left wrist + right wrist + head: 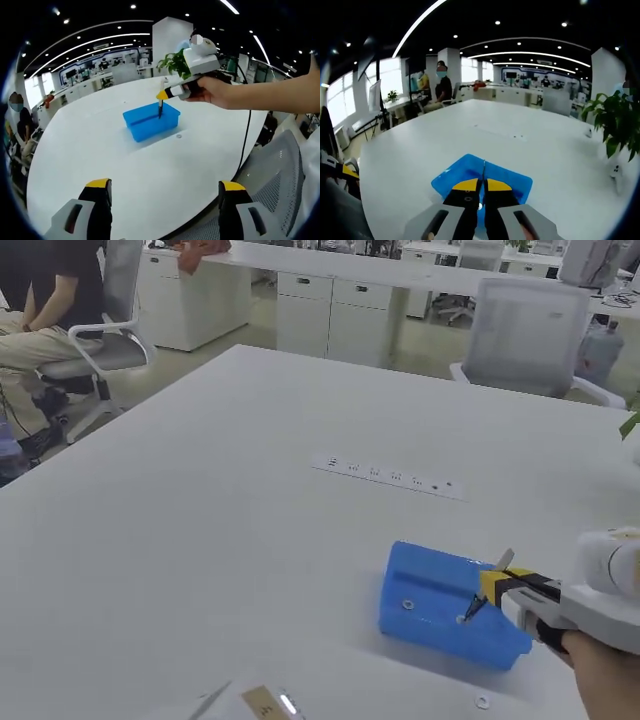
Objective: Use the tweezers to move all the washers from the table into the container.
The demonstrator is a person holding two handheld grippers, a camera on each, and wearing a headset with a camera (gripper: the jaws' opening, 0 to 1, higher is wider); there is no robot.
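Your right tongs [481, 186] pinch the tweezers [476, 607], tips down inside the blue container [440, 640] near a washer [407, 604]. A second washer [483, 702] lies on the worktop [250, 540] just beside the container. Your left tongs [165, 184] stand spread, well apart from it.

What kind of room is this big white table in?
Probably an open-plan office: a mesh office chair, white drawer cabinets and a potted plant stand around the table.

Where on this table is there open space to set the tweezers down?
The broad bare table left of the blue container, this side of the socket strip, is free. It is crowded at the container's right end, where the right gripper holds the tweezers, and by the loose washer in front.
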